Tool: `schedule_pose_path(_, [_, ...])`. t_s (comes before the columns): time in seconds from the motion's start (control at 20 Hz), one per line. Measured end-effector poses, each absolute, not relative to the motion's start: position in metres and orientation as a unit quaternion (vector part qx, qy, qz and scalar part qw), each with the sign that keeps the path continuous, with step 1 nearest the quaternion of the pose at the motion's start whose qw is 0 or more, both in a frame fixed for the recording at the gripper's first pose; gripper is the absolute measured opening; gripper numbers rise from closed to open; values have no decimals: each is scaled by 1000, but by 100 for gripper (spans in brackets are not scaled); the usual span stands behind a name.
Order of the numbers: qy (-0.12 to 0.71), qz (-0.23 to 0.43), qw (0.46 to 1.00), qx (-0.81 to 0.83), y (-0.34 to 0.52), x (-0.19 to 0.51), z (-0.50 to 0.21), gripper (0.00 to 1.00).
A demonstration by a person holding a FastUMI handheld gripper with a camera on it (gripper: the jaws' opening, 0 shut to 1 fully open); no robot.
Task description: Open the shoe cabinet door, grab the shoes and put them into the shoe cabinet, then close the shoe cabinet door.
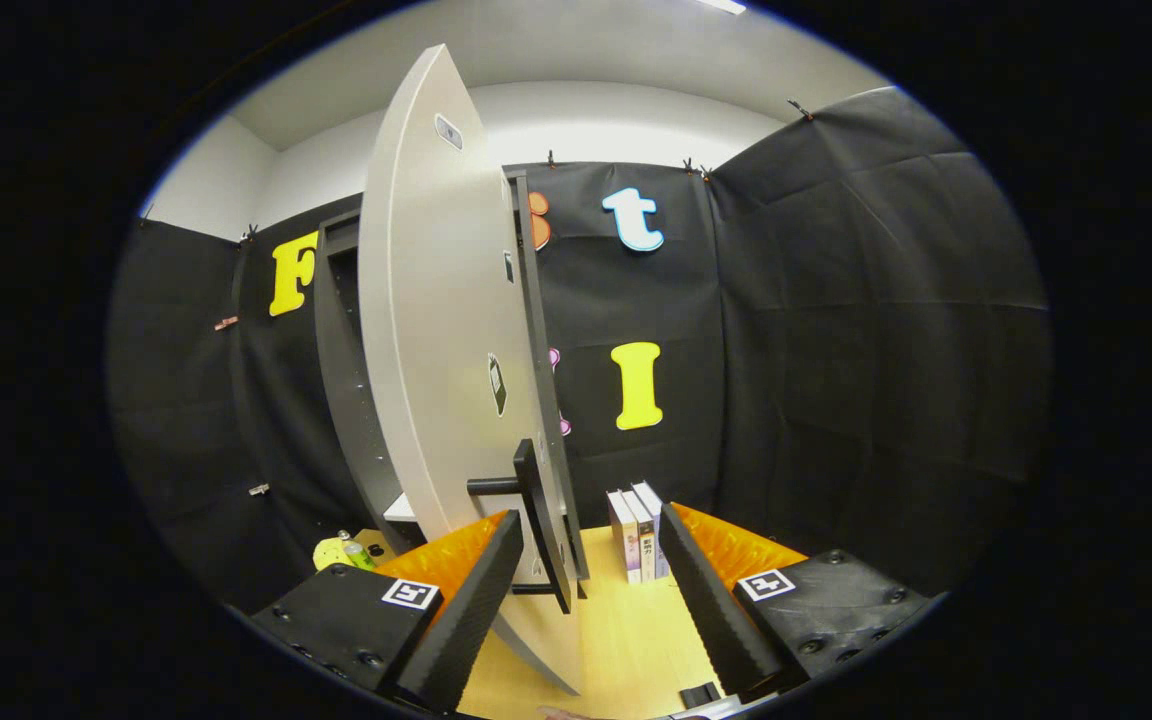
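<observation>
— How far along is it?

— The tall pale-grey flat door [436, 330] of the dark shoe cabinet [341, 380] stands swung well out, edge-on to us. Its black bar handle [536, 520] sits between the fingers of the tongs [591, 590], which are spread apart and pressing on nothing.

— So the door is open. And the shoes?

— I can't spot any. On the light wooden counter [636, 620] I see upright books [638, 530] beyond the fingers and a small yellow-green thing [336, 552] by the cabinet's foot. I'd judge fetching, stowing and closing all remain.
</observation>
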State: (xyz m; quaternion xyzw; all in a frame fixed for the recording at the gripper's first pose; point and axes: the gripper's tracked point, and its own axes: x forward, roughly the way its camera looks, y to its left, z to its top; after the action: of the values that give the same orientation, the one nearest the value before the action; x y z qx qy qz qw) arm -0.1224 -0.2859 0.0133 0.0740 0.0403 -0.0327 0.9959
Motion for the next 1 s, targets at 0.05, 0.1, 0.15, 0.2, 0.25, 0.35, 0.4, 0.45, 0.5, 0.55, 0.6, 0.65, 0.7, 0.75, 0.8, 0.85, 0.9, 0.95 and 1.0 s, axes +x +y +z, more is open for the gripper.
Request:
schedule_pose_path(0.05, [41, -29, 996, 75, -283, -123, 14, 93])
schedule_pose_path(0.1, [40, -25, 996, 74, -272, -120, 15, 93])
schedule_pose_path(0.15, [39, -21, 996, 71, -261, -118, 15, 93])
schedule_pose_path(0.2, [38, -18, 997, 68, -248, -116, 14, 93])
schedule_pose_path(0.25, [38, -15, 997, 65, -238, -114, 13, 93])
schedule_pose_path(0.35, [38, -9, 997, 63, -221, -110, 13, 93])
schedule_pose_path(0.4, [37, -6, 997, 63, -212, -108, 13, 93])
schedule_pose_path(0.45, [38, -1, 997, 63, -204, -105, 12, 93])
schedule_pose_path(0.5, [39, 0, 997, 62, -197, -102, 12, 93])
schedule_pose_path(0.55, [38, 3, 997, 61, -189, -99, 10, 93])
schedule_pose_path(0.6, [38, 3, 997, 61, -182, -94, 10, 94])
schedule_pose_path(0.65, [39, 6, 997, 62, -174, -89, 8, 94])
schedule_pose_path(0.7, [40, 8, 997, 63, -166, -85, 7, 94])
schedule_pose_path(0.75, [41, 9, 997, 64, -159, -80, 5, 95])
schedule_pose_path(0.8, [43, 11, 997, 64, -152, -75, 3, 95])
schedule_pose_path(0.85, [45, 15, 997, 65, -144, -70, 2, 95])
schedule_pose_path(0.9, [46, 17, 997, 66, -136, -65, 0, 95])
schedule_pose_path(0.95, [46, 20, 997, 67, -129, -59, 0, 95])
schedule_pose_path(1.0, [45, 25, 996, 68, -120, -53, 0, 97])
